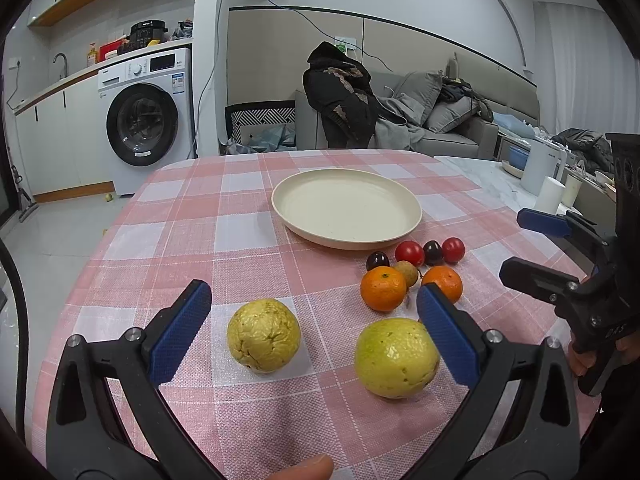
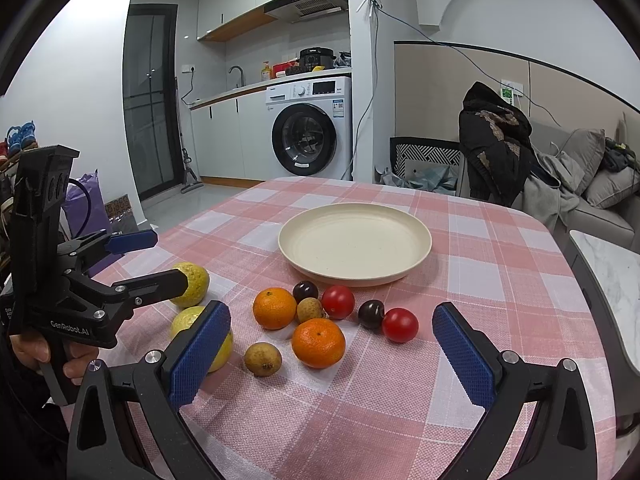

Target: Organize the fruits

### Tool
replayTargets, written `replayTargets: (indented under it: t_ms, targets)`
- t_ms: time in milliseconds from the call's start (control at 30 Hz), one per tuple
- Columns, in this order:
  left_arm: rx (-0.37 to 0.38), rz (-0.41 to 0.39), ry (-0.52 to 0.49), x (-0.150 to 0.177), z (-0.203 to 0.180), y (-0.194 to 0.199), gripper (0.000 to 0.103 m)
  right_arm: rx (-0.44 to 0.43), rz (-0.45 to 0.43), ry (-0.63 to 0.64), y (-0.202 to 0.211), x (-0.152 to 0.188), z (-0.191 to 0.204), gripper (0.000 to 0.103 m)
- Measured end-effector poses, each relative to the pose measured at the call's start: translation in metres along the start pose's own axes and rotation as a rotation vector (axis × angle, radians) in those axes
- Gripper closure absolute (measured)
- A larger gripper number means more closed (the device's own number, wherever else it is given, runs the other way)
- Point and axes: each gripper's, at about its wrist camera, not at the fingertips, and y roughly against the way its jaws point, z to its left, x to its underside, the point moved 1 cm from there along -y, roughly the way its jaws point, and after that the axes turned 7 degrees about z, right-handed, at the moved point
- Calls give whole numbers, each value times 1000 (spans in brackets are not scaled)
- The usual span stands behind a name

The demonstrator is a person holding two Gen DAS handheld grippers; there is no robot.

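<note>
Right wrist view showed a second longan (image 2: 263,359) lying apart at the front of the cluster, hidden in the left wrist view; both views showed the cream plate (image 2: 355,277) bare, with oranges (image 2: 318,343), tomatoes (image 2: 400,325) and cherries (image 2: 371,313) just before it on the checked tablecloth (image 2: 500,264); left gripper (image 1: 314,308) hovered with jaws spread wide above two guavas (image 1: 264,335); right gripper (image 2: 332,334) likewise gaped, holding nothing, over the cluster.
</note>
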Motion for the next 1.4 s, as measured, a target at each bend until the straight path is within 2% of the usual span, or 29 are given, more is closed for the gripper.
replayTargets:
  t_ms: [1400]
  targets:
    - [0,2,-2,0,0,0,1,4,8,0,0,0,1,0]
